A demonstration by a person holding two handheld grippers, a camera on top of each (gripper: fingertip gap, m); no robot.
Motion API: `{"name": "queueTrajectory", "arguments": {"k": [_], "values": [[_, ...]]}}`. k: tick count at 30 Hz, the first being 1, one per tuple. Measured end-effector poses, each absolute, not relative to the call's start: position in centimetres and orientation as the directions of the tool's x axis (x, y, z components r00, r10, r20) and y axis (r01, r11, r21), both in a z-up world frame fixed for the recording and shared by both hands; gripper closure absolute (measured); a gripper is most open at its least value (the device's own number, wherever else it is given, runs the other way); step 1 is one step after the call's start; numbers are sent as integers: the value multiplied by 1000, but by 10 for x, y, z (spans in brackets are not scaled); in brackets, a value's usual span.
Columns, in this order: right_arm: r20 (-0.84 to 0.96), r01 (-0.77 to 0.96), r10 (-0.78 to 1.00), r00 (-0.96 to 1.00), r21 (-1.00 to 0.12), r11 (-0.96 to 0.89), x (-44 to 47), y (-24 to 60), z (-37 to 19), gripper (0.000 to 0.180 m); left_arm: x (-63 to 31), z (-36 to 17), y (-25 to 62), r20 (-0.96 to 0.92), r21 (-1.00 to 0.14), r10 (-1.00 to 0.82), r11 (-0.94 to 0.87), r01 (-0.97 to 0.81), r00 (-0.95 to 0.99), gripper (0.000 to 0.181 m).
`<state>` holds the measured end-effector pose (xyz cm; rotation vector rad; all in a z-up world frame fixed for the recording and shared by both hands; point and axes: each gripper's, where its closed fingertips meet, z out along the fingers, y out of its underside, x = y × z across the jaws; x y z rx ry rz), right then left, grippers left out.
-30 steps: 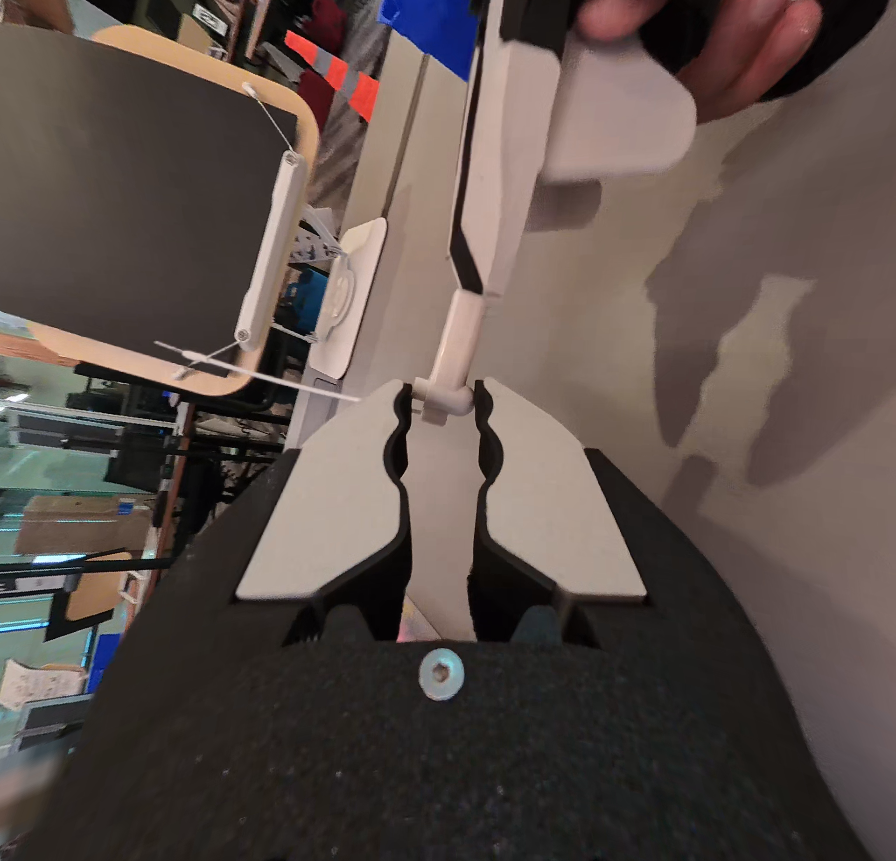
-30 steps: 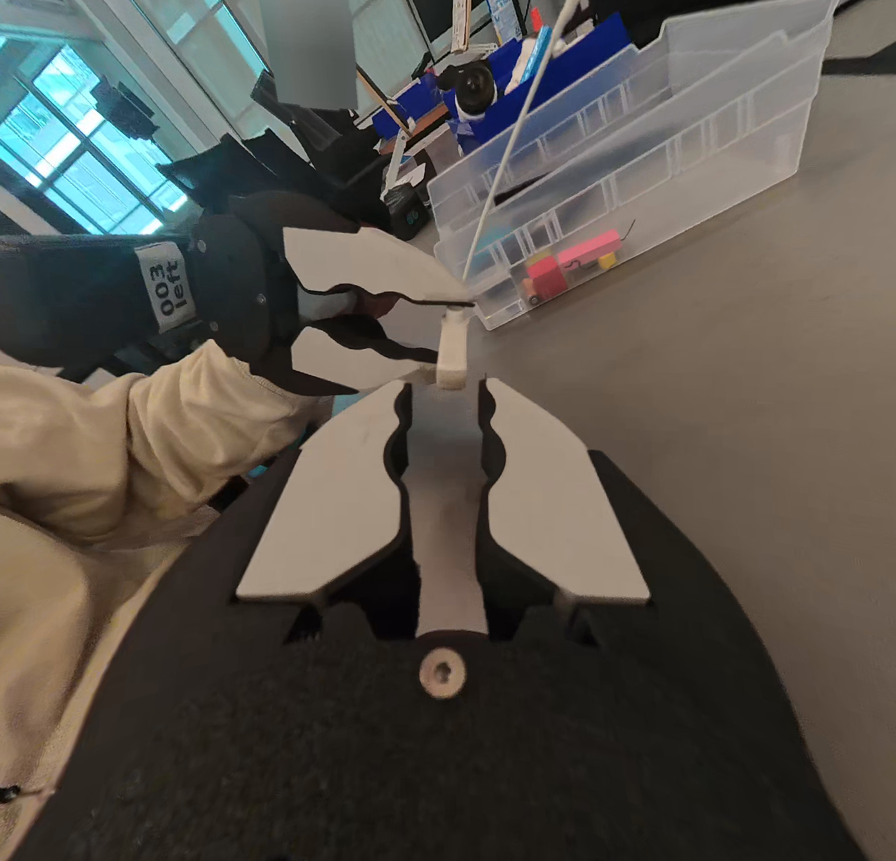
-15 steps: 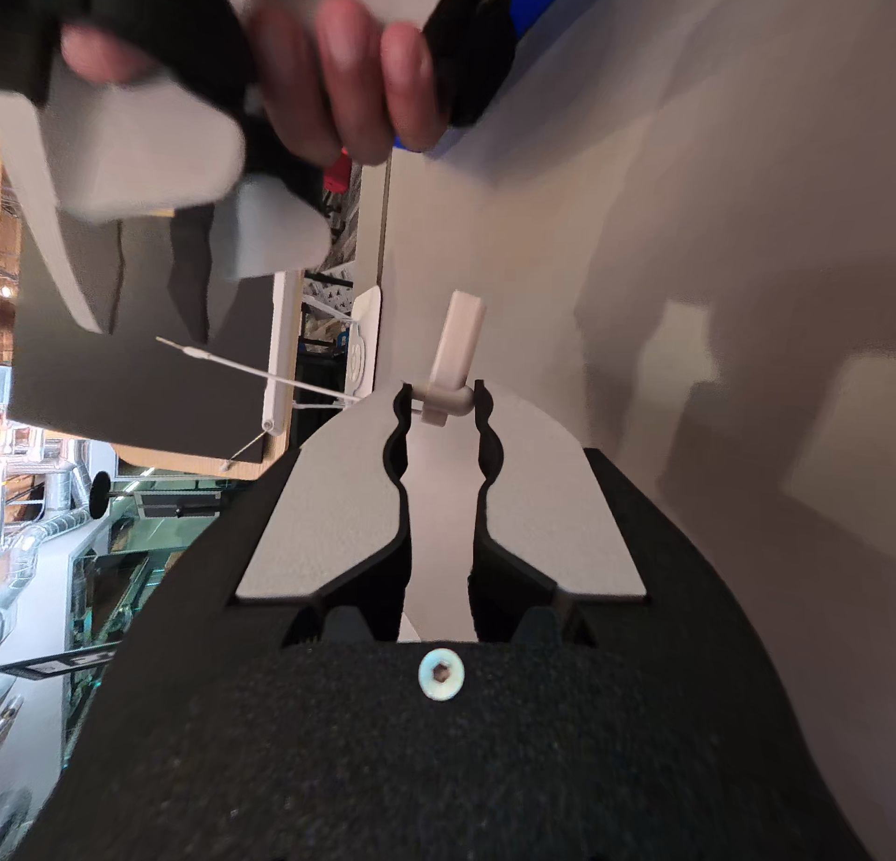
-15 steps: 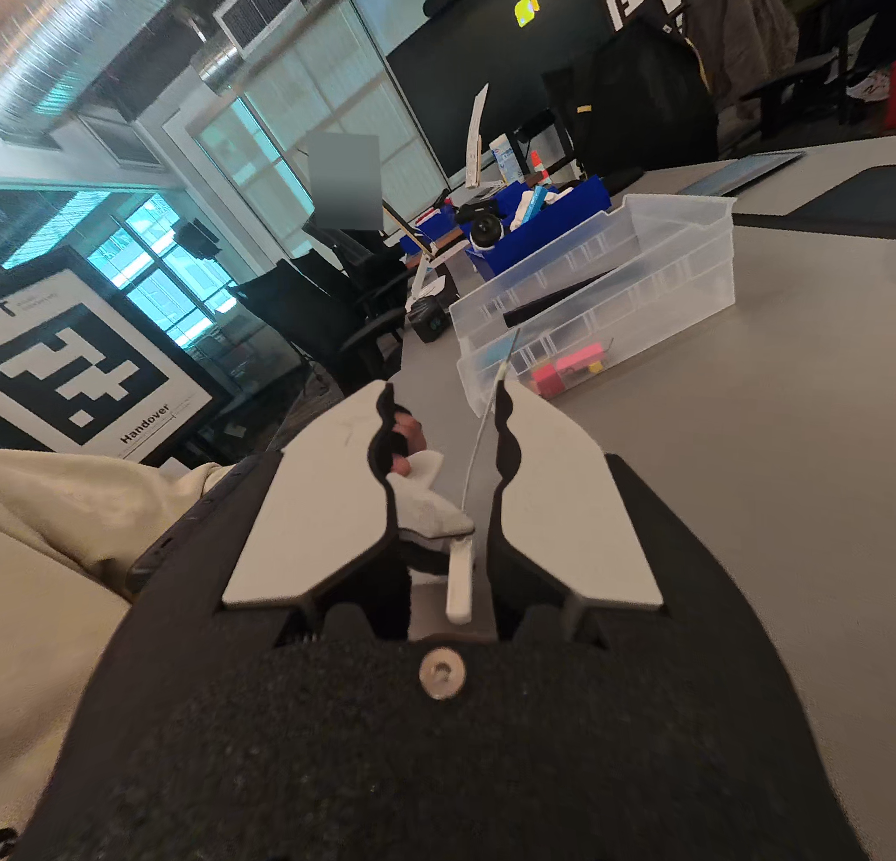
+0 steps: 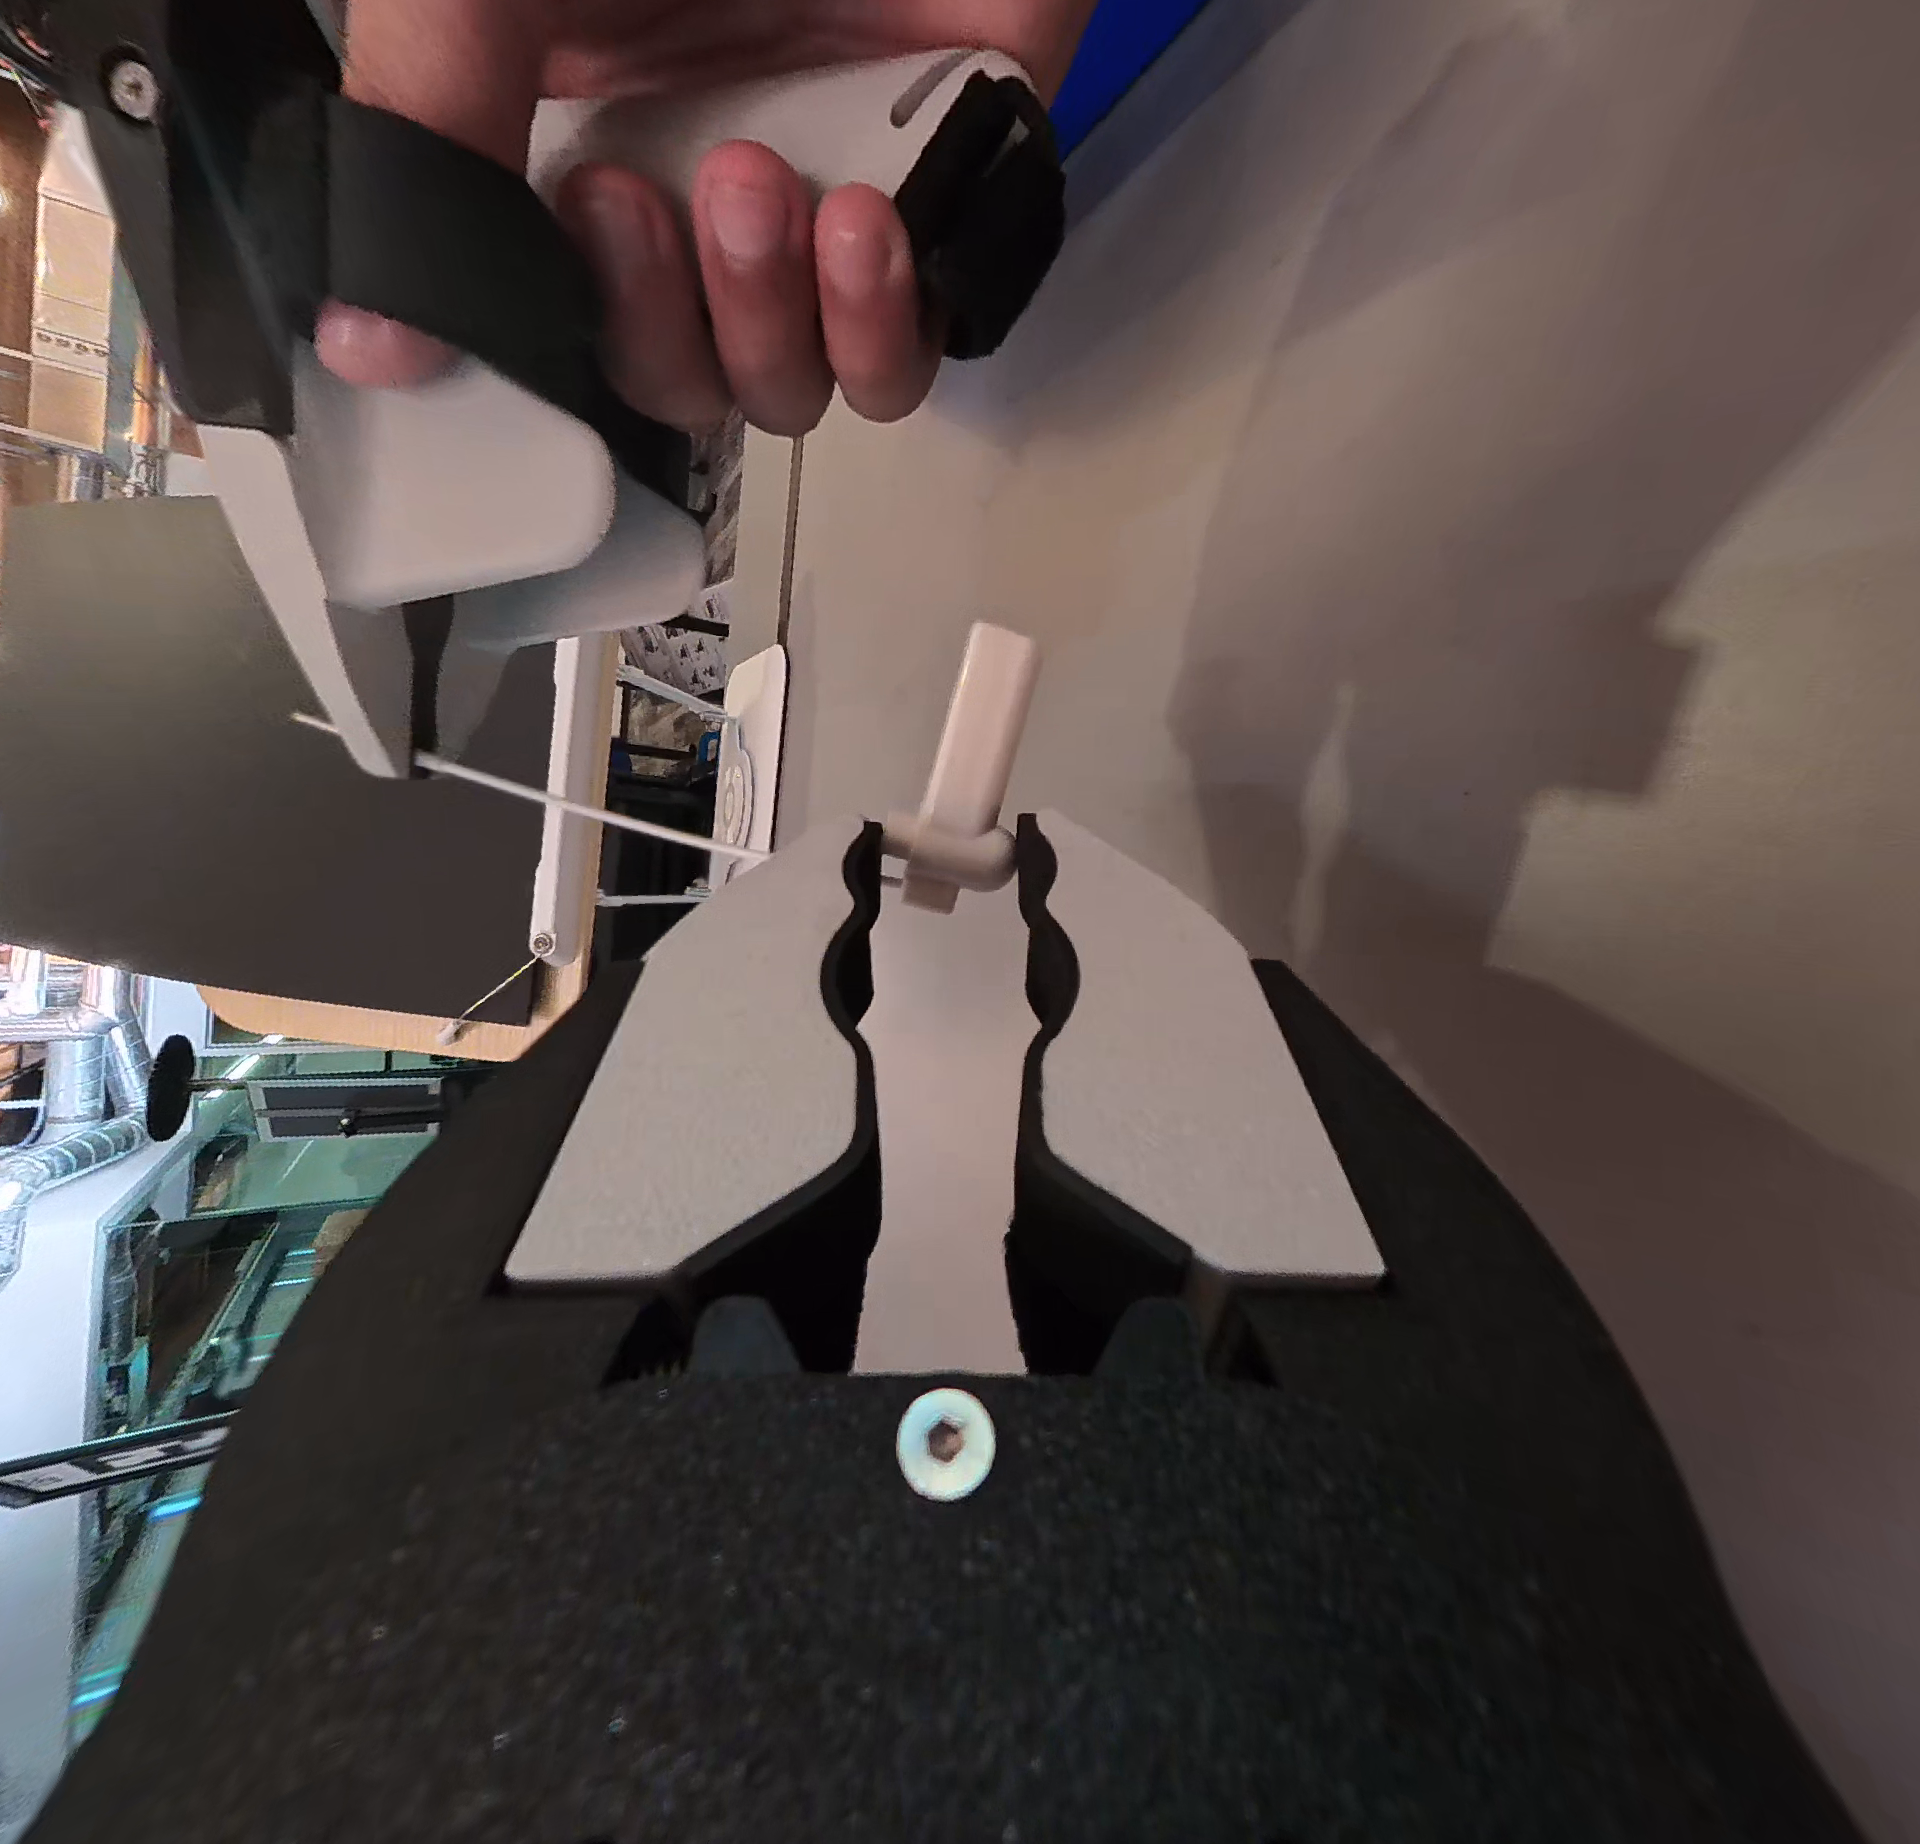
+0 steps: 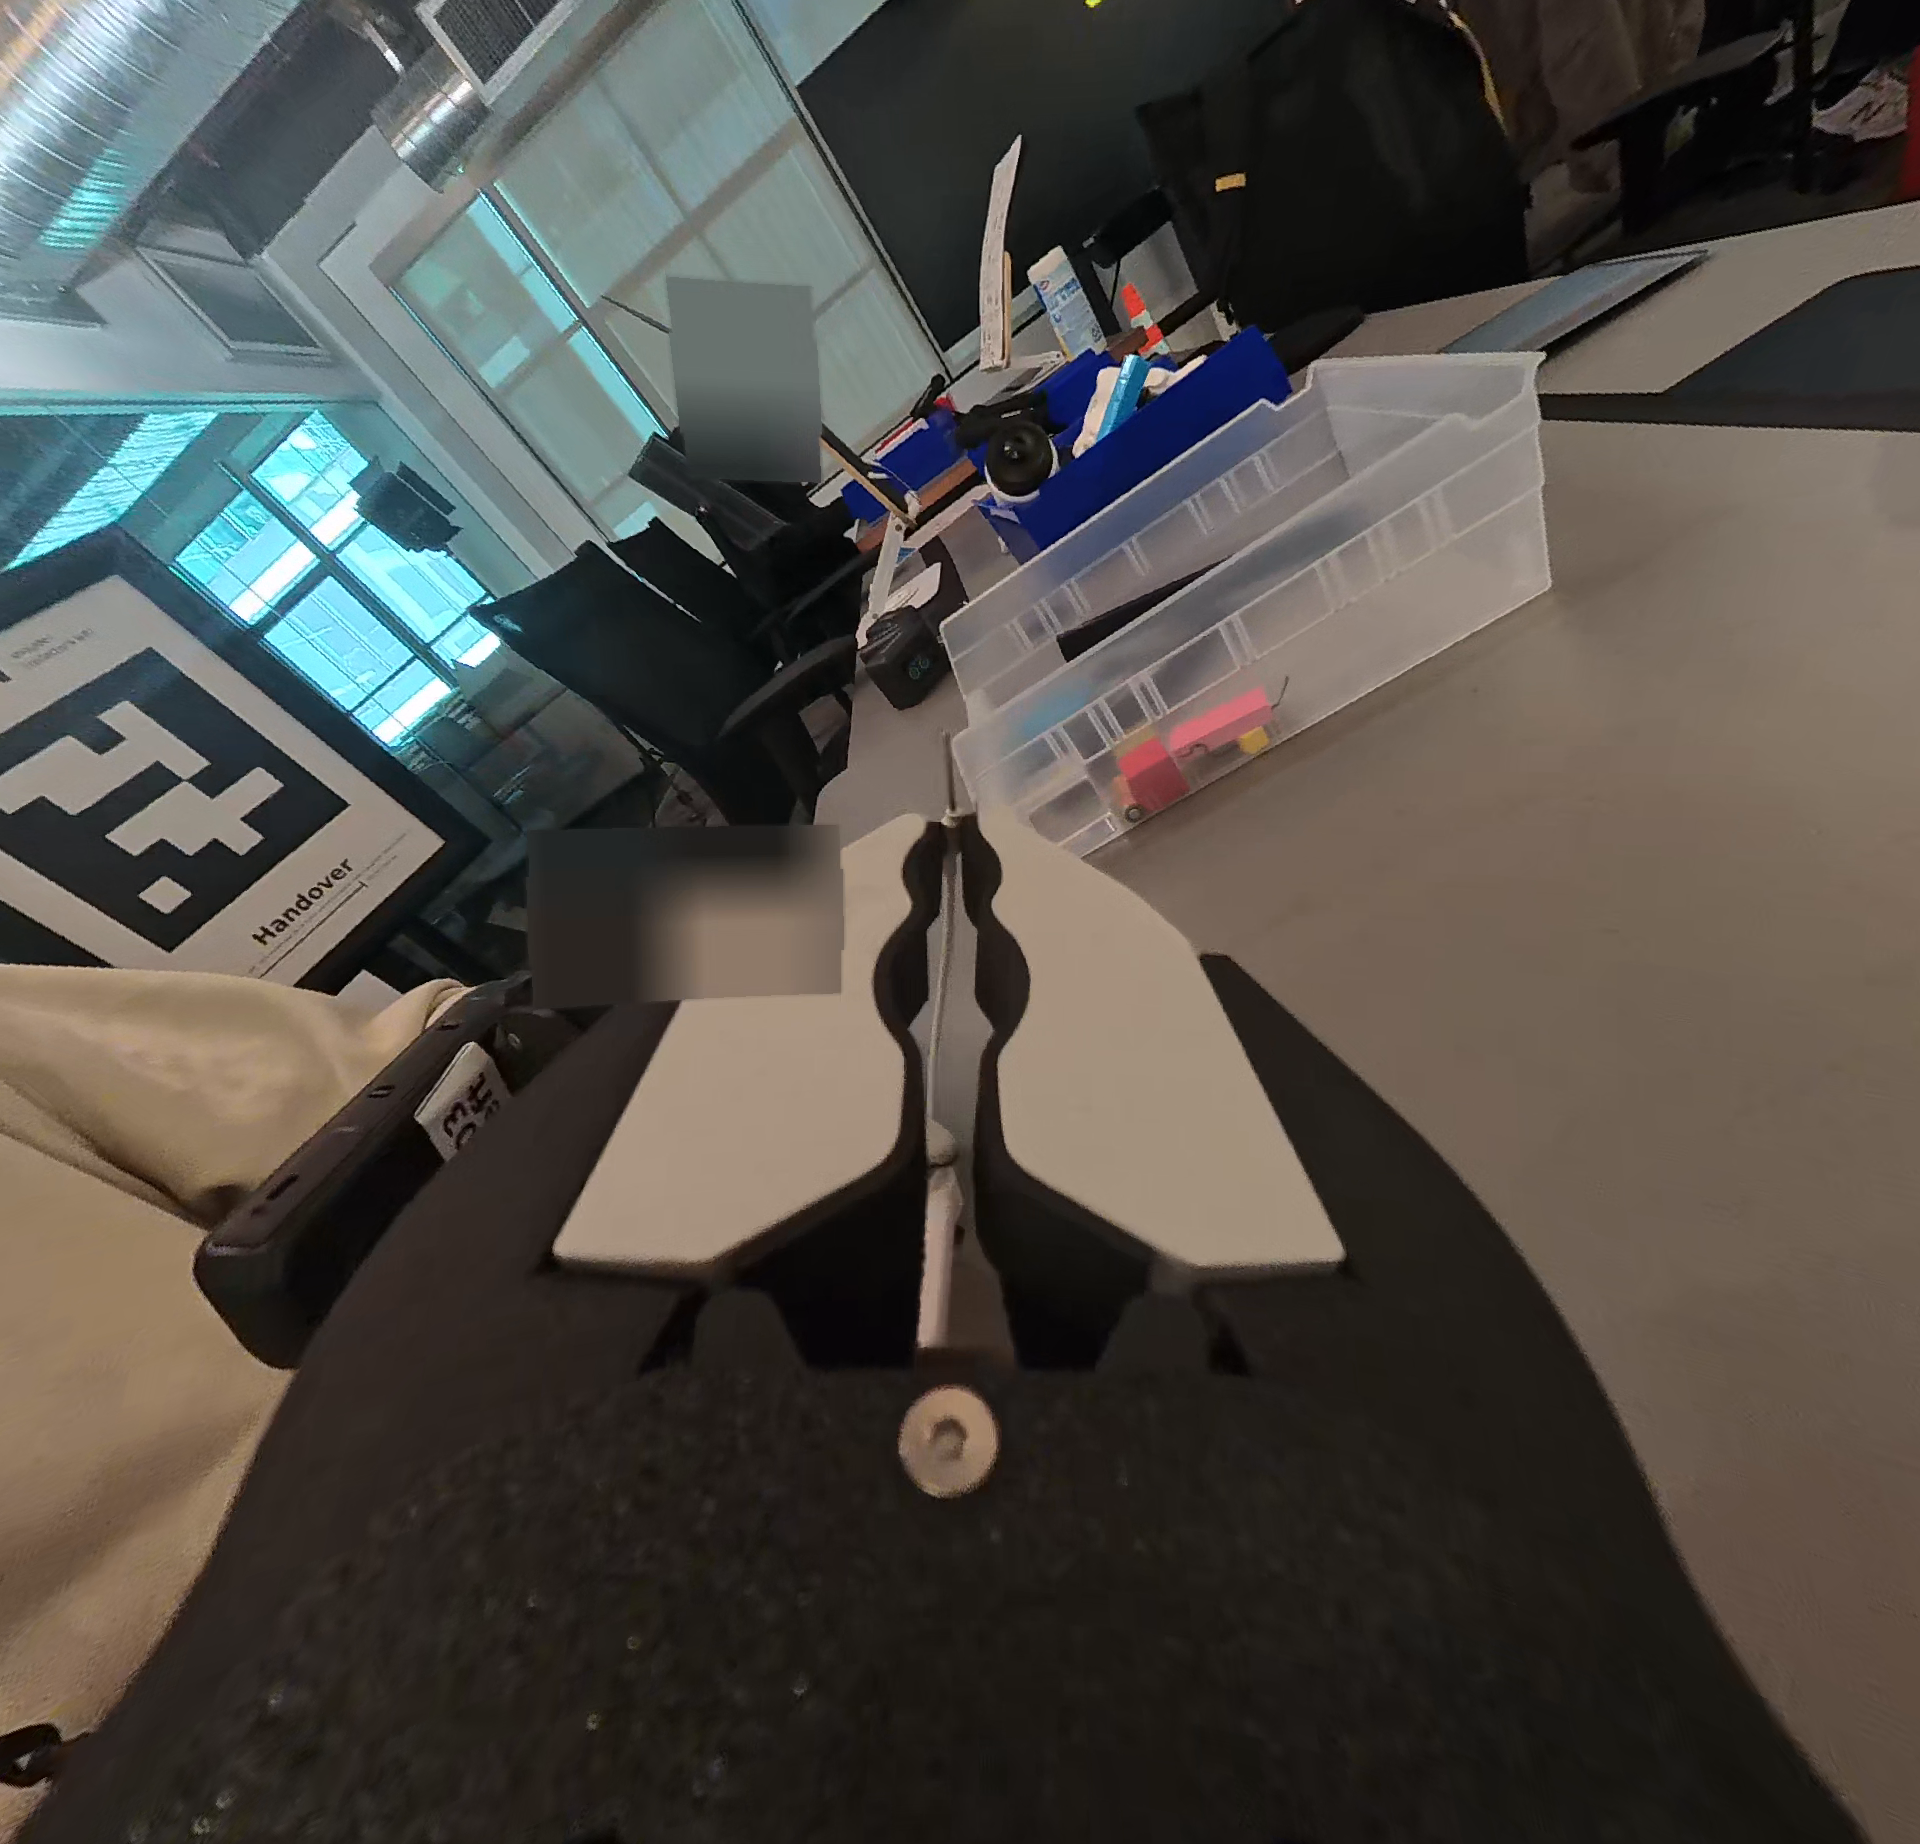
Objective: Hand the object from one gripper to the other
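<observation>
The object is a thin white rod (image 5: 623,815) with a white angled plastic head (image 5: 961,838). My left gripper (image 5: 945,830) is shut on the head, which sits crosswise between its fingertips with its flat tab pointing away. The rod runs left into the tips of my right gripper (image 5: 390,750), held by a hand at the top of the left wrist view. In the right wrist view my right gripper (image 6: 951,838) is shut on the rod (image 6: 943,973), which lies along the narrow gap; its tip sticks out in front. The left gripper's black body (image 6: 343,1181) shows at lower left.
A clear plastic bin (image 6: 1434,506) holding coloured blocks (image 6: 1153,771) stands on the grey table (image 6: 1610,963), with a blue bin (image 6: 1174,423) behind it. A black-and-white marker board (image 6: 156,786) is at the left. A black board with a wooden rim (image 5: 208,859) lies left. The grippers' ends are close to 10 cm from one another.
My right gripper's jaws, open around the rod half a second ago, have closed on it. The left gripper has kept its hold on the head.
</observation>
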<state>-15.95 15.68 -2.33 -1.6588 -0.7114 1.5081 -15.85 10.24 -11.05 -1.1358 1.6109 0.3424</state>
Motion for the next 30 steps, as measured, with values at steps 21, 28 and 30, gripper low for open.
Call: {"name": "queueTrajectory", "arguments": {"k": [21, 28, 30], "values": [[-301, 64, 902, 310, -940, -335, -148, 150, 9, 176, -153, -36, 65, -132, -982, -943, 83, -169, 307, 133], [-344, 96, 915, 212, -924, -369, -162, 133, 3, 176, -173, -30, 93, 168, -980, -937, -192, -50, 307, 136], [-349, 109, 915, 200, -921, -375, -169, 130, -2, 176, -176, -32, 96, 169, -979, -934, -197, -59, 313, 140]]}}
